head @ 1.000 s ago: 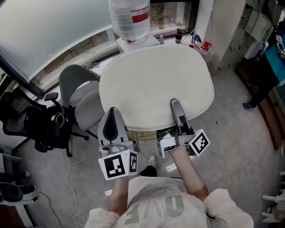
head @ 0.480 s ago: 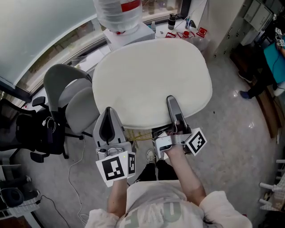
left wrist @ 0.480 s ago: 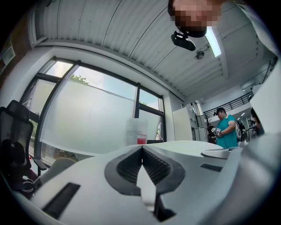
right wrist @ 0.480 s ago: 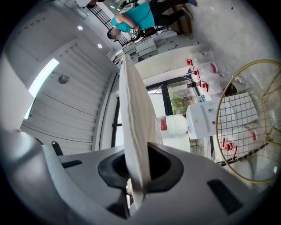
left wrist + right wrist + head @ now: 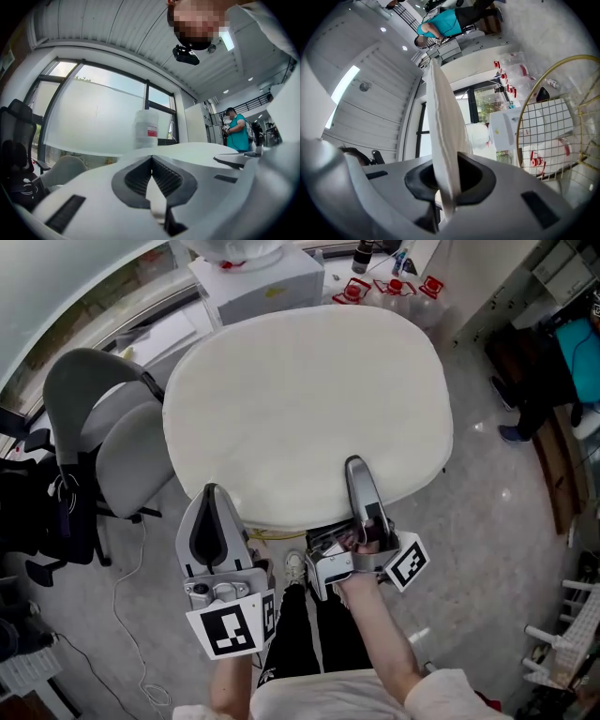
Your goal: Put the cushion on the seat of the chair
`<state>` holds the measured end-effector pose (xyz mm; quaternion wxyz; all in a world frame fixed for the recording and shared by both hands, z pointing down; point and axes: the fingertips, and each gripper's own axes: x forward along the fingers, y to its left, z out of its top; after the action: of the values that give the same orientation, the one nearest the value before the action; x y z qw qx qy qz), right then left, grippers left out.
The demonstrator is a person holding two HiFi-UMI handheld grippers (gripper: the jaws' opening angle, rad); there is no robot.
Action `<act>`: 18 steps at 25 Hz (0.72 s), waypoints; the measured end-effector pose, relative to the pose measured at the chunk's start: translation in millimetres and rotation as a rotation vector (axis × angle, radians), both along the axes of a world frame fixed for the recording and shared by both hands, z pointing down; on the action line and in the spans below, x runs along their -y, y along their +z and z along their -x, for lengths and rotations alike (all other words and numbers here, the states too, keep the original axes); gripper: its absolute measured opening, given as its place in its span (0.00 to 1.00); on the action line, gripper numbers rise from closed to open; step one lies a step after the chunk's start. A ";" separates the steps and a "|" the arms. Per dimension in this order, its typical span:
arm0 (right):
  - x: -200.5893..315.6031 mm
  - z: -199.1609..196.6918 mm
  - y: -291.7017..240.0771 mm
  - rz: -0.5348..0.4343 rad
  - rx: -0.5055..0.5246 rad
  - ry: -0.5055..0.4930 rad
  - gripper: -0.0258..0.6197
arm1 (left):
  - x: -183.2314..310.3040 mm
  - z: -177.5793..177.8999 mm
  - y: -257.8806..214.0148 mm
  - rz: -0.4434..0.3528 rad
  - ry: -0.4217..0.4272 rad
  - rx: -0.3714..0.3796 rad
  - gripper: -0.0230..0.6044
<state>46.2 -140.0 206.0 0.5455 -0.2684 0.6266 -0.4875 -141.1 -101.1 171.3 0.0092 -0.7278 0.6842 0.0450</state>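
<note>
While left gripper point(image 5: 210, 507) and right gripper point(image 5: 357, 474) clamp the cushion point(image 5: 300, 399), both point forward.

Left tool point(image 5: 151, 161) jaws clamped on cream cushion point(image 5: 197, 151) edge; water bottle point(image 5: 146, 129) and window point(image 5: 93, 117) beyond, grey chair point(image 5: 63, 168) lower left.

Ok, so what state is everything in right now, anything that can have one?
cushion: flat, held in the air by its near edge.
left gripper: shut on the cushion's edge.
right gripper: shut on the cushion's edge.
wire chair: below the cushion, apart from it.
grey office chair: empty.
water bottle: upright.
</note>
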 end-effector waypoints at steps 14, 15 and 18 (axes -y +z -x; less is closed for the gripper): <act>3.8 1.0 199.2 0.169 -0.010 -0.020 0.11 | 6.2 10.0 190.5 0.188 -0.061 -0.015 0.06; 0.9 1.2 209.7 0.186 -0.015 -0.024 0.11 | 4.1 13.4 200.8 0.207 -0.074 -0.018 0.06; -7.8 4.5 239.9 0.233 -0.027 -0.035 0.11 | -1.2 21.9 229.0 0.252 -0.107 -0.033 0.06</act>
<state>41.7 -132.3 445.9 0.4934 -0.3257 0.5775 -0.5629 -163.1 -99.9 400.2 -0.0911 -0.6848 0.7224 -0.0301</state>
